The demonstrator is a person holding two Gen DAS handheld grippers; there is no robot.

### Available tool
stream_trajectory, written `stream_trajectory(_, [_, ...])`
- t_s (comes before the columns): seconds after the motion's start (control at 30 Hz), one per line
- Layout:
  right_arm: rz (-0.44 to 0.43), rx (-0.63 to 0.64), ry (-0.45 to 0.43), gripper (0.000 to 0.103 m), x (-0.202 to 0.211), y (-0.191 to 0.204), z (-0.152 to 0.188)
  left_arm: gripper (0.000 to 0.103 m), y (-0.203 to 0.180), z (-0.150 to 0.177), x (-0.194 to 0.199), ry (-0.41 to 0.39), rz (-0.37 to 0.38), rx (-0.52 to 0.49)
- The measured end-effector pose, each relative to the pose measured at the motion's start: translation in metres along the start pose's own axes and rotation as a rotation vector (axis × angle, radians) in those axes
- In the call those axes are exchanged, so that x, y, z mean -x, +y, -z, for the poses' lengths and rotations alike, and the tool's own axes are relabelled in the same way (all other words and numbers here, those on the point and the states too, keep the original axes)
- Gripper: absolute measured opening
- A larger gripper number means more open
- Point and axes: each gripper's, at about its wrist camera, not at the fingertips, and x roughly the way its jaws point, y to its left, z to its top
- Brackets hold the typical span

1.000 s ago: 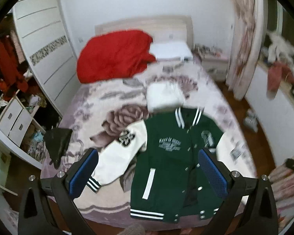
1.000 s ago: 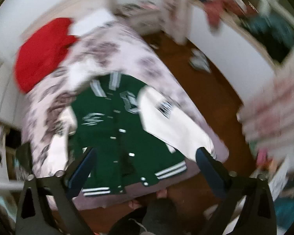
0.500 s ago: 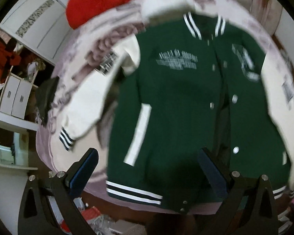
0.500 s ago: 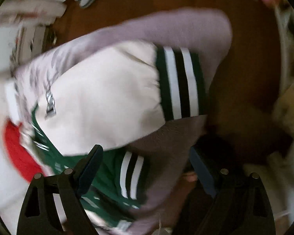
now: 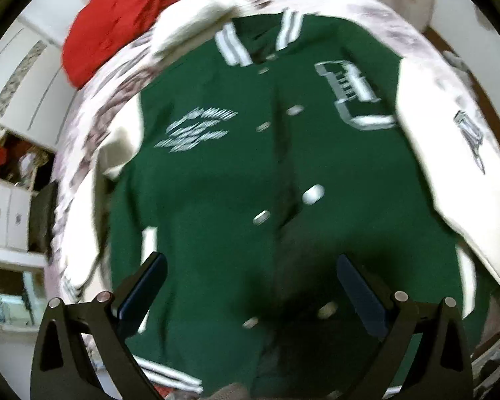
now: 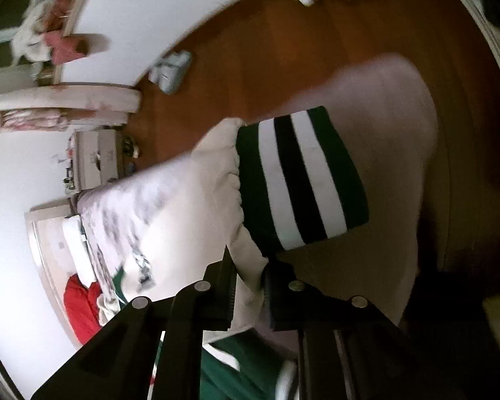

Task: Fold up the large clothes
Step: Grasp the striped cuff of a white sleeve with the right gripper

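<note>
A green varsity jacket (image 5: 216, 173) with white sleeves lies face up and buttoned on the flowered bed cover (image 5: 93, 110). My left gripper (image 5: 250, 266) hangs open just above the jacket's lower front, its blue pads (image 5: 150, 286) on either side of the button line and touching nothing. In the right wrist view the jacket's white sleeve (image 6: 190, 206) ends in a green, white and black striped cuff (image 6: 300, 180). My right gripper (image 6: 250, 273) is closing, and its jaws pinch the white sleeve cloth just behind the cuff.
A red quilt (image 5: 116, 23) is bunched at the head of the bed. White cupboards (image 5: 26, 76) stand to the left. Beyond the bed's corner (image 6: 383, 133) is brown wooden floor (image 6: 283, 50) with a pair of pale slippers (image 6: 171, 70).
My left gripper has dropped toward the jacket, which now fills its view. My right gripper swung to the sleeve end and went from wide open to pinching the sleeve by the cuff.
</note>
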Motion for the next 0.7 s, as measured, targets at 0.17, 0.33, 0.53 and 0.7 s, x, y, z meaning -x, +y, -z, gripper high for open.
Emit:
stream_trajectory(0.17, [-0.026, 0.18, -0.126, 0.012, 0.012, 0.094, -0.084, 0.103, -0.05, -0.059, -0.022, 0.003, 0.117, -0.055])
stream_trajectory(0.33, [-0.009, 0.34, -0.225, 0.012, -0.018, 0.196, -0.158, 0.103, -0.089, -0.125, -0.055, 0.038, 0.227, -0.063])
stream_trajectory(0.53, [0.072, 0.496, -0.291, 0.011, -0.075, 0.297, -0.216, 0.103, -0.108, -0.178, -0.088, 0.038, 0.244, -0.002])
stream_trajectory(0.7, [0.082, 0.592, -0.319, 0.011, -0.096, 0.357, -0.213, 0.103, -0.126, -0.194, -0.142, 0.087, 0.151, -0.035])
